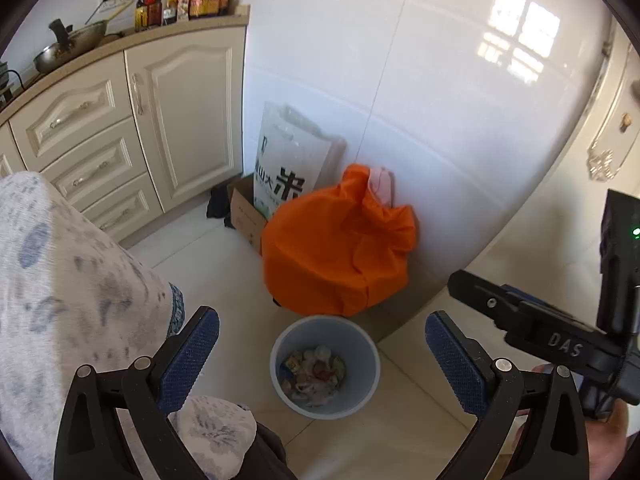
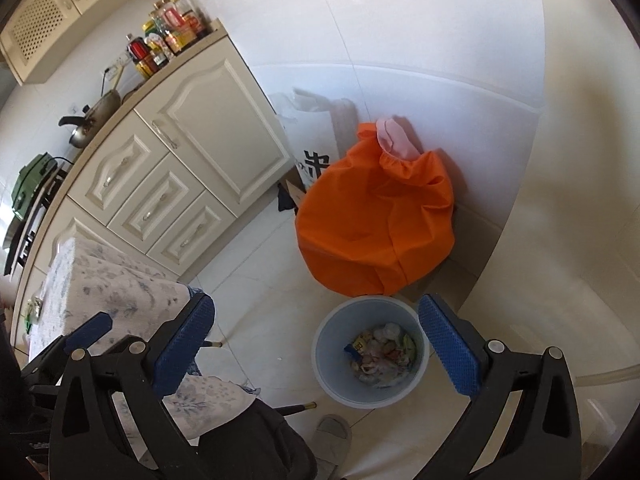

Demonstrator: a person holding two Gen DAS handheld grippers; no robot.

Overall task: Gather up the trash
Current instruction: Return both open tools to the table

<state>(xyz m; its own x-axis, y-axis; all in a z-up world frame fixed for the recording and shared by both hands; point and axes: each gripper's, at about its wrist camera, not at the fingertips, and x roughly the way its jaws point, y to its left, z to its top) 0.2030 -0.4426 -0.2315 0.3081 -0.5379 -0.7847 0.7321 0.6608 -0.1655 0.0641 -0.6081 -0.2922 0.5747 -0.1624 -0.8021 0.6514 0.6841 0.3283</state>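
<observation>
A pale blue trash bin point(image 1: 324, 366) stands on the floor below both grippers, with mixed wrappers and food scraps point(image 1: 314, 372) in its bottom. It also shows in the right wrist view point(image 2: 370, 354), with the scraps point(image 2: 380, 354) inside. My left gripper point(image 1: 322, 356) is open and empty, high above the bin. My right gripper point(image 2: 316, 350) is open and empty, also above the bin; its body shows at the right edge of the left wrist view point(image 1: 560, 332).
An orange bag point(image 1: 340, 246) sits against the white wall behind the bin, beside a white rice sack point(image 1: 286, 160) and a cardboard box point(image 1: 246, 216). Cream cabinets point(image 1: 120, 136) stand at left. A table with a patterned cloth point(image 1: 72, 288) is close on the left. A slipper point(image 2: 332, 436) lies near the bin.
</observation>
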